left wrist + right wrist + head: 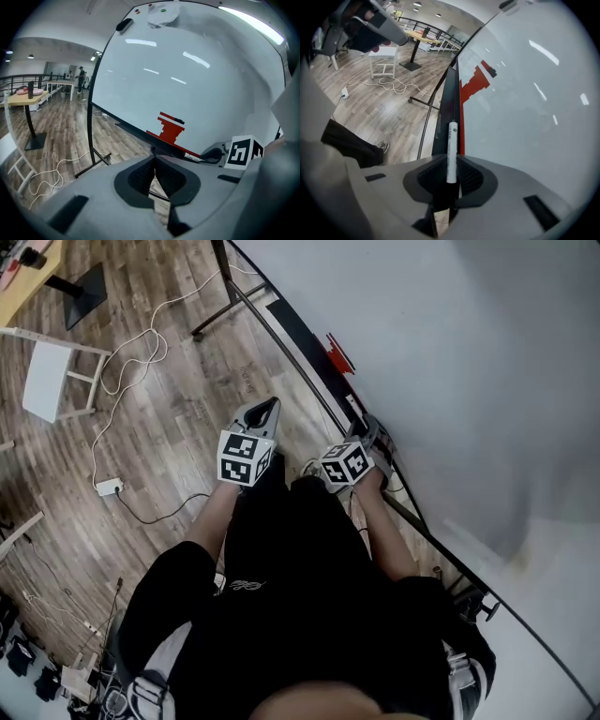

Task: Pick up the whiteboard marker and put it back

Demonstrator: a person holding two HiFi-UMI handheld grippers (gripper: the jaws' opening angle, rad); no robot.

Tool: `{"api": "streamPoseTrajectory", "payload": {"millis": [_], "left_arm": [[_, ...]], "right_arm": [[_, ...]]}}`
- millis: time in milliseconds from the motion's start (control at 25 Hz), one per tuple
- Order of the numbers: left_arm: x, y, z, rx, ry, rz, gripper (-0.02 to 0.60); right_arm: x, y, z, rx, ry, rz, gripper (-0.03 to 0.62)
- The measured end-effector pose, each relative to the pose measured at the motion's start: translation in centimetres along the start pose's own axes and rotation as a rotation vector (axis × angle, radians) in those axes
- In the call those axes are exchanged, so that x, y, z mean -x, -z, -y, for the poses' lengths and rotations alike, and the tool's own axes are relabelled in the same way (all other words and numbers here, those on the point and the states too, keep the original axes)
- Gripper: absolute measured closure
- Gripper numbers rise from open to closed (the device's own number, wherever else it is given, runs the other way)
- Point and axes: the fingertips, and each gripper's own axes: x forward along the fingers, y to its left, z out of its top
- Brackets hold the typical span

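Note:
A white whiteboard marker [451, 145] with a black cap lies along the black tray [443, 117] at the foot of the whiteboard [450, 381]. My right gripper [451, 180] points down at the tray, and its pads sit against the marker's capped end on both sides. In the head view the right gripper [371, 430] is at the tray and hides the marker. My left gripper [271, 406] hangs over the wooden floor to the left of the board. Its jaws [154, 172] are shut with nothing between them. A red stepped shape [169, 129] is on the board.
The whiteboard's black stand leg [220, 320] reaches out over the floor. A white cable with a power strip [109, 487] lies to the left. A white chair [47, 376] and a table on a black base [80, 292] stand further left. A person's shoe [382, 146] is near the tray.

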Motion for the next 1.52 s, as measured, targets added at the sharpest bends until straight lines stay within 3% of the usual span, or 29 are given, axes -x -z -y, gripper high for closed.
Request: {"api": "streamPoseTrajectory", "payload": {"millis": [160,440,760,960,1240,1520], "left_arm": [[0.8,1.0,0.2,0.041,-0.027,-0.002,0.574],[1.2,0.2,3.8,0.033,-0.026,0.029,0.574],[1.9,-2.0,9.8,-0.01,-0.015,0.119,0.574],[3.1,-3.9,13.3,-0.063,-0.021,0.178,0.574],[6.0,-6.0,17.2,-0.099,-0.064,0.281,0.574],[8.4,-6.1,19.5,-0.137,-0.13,0.318,0.574]], "right_arm": [[0.4,0.4,-0.4,-0.01,-0.03,0.043,0.538],[2.7,-0.6,0.6,-0.081,-0.038,0.19,0.539],[9.2,-2.9,3.3,-0.288,-0.097,0.551,0.54],[14.0,-3.2,5.1,-0.364,-0.113,0.784,0.54],[19.1,-2.2,6.6,-0.527,-0.26,1.001,0.54],[24.4,-1.7,8.3,-0.541,-0.315,1.234,0.54]]}}
